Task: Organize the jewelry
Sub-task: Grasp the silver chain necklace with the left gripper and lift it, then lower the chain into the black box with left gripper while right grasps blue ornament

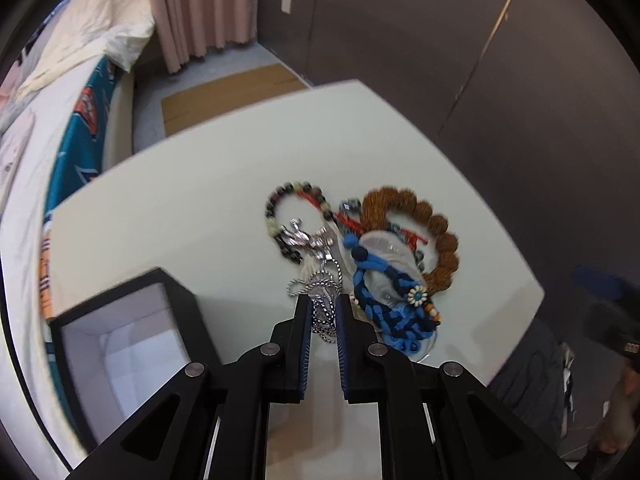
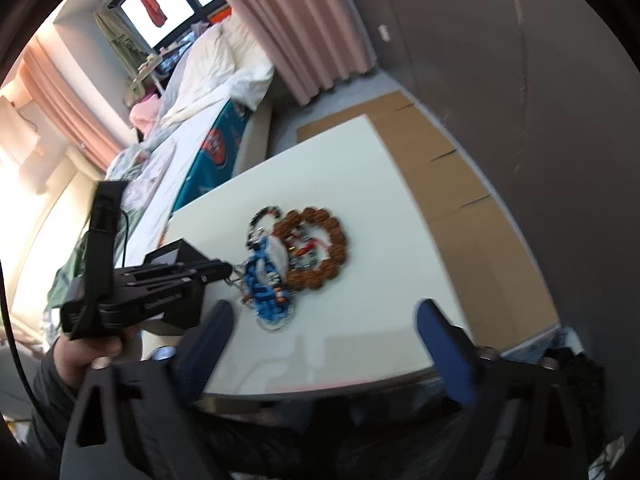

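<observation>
So the silver chain (image 1: pixel 325 308) is pinched between the left gripper (image 1: pixel 324 312) fingers, right at the near edge of the jewelry pile (image 1: pixel 372 248) on the desk (image 1: pixel 200 184). Probably headed for the open box (image 1: pixel 120 332) just left. Right gripper (image 2: pixel 324 344) hangs back, fingers spread wide, nothing in them.

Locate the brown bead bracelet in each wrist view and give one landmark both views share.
Left wrist view: the brown bead bracelet lies right of centre on the white table, at the right edge of the jewelry pile, beyond the left gripper.
Right wrist view: it sits near the centre, at the right of the pile.
Shared landmark: the blue braided bracelet, just left of it in both views.
</observation>
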Demonstrator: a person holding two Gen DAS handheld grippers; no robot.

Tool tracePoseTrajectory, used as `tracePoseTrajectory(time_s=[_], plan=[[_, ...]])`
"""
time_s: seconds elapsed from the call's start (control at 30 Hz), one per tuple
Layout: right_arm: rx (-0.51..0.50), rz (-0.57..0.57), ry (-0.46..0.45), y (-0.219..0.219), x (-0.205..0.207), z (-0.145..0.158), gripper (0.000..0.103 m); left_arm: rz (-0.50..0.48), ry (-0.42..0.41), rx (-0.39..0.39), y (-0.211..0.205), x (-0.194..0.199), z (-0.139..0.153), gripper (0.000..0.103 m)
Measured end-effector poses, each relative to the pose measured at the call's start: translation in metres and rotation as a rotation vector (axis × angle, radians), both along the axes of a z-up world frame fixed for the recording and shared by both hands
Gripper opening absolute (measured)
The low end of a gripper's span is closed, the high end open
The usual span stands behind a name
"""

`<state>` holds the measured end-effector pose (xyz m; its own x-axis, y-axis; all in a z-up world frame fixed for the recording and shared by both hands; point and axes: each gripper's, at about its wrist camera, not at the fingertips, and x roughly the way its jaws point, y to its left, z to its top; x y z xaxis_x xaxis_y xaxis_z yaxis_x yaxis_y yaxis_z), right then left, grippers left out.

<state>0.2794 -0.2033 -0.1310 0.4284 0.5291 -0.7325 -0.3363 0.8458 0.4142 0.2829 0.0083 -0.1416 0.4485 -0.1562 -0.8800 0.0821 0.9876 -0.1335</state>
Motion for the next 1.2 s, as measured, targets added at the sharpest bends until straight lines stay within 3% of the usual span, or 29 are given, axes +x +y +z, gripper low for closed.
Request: tracePoseTrajectory(time_s=[0.13, 0.3, 0.73, 0.87, 1.0, 1.2], plan=[[0.02, 0.053, 0.032, 0.019, 0.009, -0.004, 0.063, 0.011, -0.058, -0.004, 0.006, -0.01, 0.027, 0.012], [0.032, 0.107, 0.067, 0.042, 0.02, -0.011, 0.037, 0.03, -0.126, -0.002, 0.012, -0.021, 0.056, 0.012], [-0.216, 0.236, 0.052, 0.105, 0.03, -0.045, 0.027, 0.061, -0.228, 0.011, 0.025, -0.043, 0.1, 0.012], [-0.282, 0.247, 0.075, 0.111, 0.034, -0.059, 0.017, 0.062, -0.261, 0.017, 0.025, -0.046, 0.115, 0.012], [-0.246, 0.232, 0.065, 0.104, 0.031, -0.052, 0.007, 0.059, -0.288, 0.03, 0.024, -0.047, 0.127, 0.011], [-0.159, 0.212, 0.018, 0.08, 0.019, -0.021, 0.007, 0.057, -0.345, 0.052, 0.024, -0.055, 0.15, 0.011]])
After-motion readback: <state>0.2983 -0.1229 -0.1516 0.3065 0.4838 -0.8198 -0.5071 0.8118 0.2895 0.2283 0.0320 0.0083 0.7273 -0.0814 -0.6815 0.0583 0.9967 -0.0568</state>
